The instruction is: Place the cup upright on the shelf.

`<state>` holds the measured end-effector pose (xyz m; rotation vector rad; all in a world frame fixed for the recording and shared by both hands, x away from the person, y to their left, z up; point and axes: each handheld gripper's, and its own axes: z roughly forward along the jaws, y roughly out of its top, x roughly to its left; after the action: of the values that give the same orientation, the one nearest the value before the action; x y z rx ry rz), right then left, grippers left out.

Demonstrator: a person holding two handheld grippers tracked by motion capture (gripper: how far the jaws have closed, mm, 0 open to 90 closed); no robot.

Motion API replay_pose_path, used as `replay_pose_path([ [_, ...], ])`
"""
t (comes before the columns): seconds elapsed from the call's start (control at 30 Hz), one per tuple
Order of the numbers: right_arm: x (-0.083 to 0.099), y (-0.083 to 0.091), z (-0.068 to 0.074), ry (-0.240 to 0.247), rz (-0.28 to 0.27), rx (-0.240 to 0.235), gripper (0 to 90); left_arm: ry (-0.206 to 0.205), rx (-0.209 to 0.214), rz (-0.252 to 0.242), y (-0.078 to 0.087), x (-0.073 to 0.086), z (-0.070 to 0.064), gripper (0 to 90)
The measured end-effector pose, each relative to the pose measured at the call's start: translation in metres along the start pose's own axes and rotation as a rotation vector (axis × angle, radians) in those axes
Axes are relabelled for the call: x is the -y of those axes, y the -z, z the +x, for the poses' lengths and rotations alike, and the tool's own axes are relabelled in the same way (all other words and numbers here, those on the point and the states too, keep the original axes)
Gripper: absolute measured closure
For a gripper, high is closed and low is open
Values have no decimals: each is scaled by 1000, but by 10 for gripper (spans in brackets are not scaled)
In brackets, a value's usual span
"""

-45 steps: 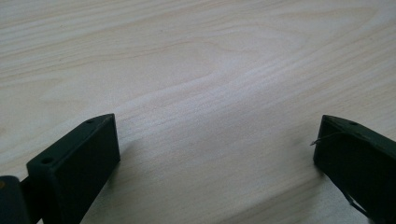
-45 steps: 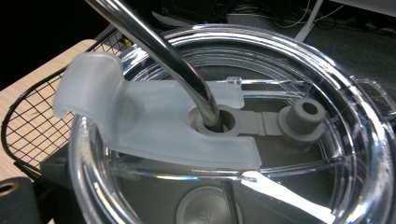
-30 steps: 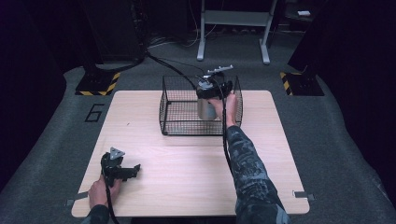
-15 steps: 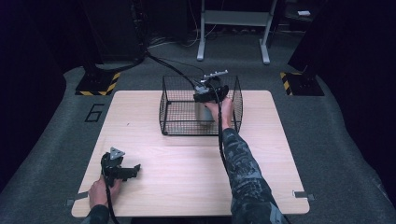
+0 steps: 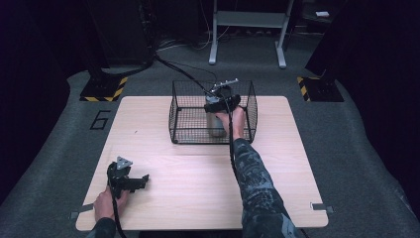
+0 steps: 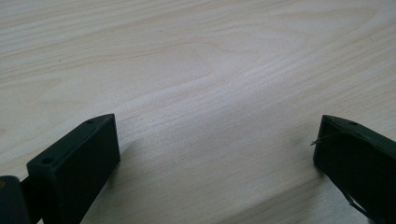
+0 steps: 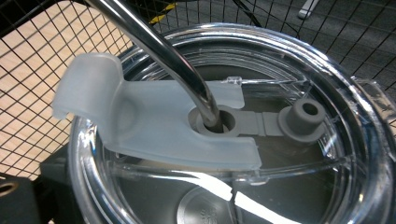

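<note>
A steel tumbler (image 5: 216,125) stands inside a black wire basket (image 5: 184,113) at the table's back middle. My right gripper (image 5: 218,112) reaches down into the basket from above and is shut on the tumbler near its top. The right gripper view looks down on the tumbler's clear lid (image 7: 280,154), with a frosted flip tab (image 7: 140,135) and a bent metal straw (image 7: 159,51) through its hole. One black jaw sits against the lid's lower left. My left gripper (image 5: 142,179) lies on the table at the front left, open, with bare wood between its fingers (image 6: 74,168).
The pale wood table (image 5: 198,178) has bare room between the basket and my left gripper. Basket mesh (image 7: 37,70) closely surrounds the tumbler. Beyond the table are grey floor, a metal stand (image 5: 247,29) and striped markers (image 5: 104,89).
My right gripper has lowered the tumbler deeper into the basket and slightly left. The left gripper has stayed still.
</note>
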<state>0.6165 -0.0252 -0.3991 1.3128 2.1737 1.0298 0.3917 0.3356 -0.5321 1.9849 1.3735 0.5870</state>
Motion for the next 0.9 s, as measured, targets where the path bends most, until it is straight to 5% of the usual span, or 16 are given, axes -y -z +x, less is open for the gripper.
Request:
replay_pose_path([
  [0.9, 15, 3, -2, 14, -31, -20, 35, -4, 2, 1, 0, 0, 0, 3],
])
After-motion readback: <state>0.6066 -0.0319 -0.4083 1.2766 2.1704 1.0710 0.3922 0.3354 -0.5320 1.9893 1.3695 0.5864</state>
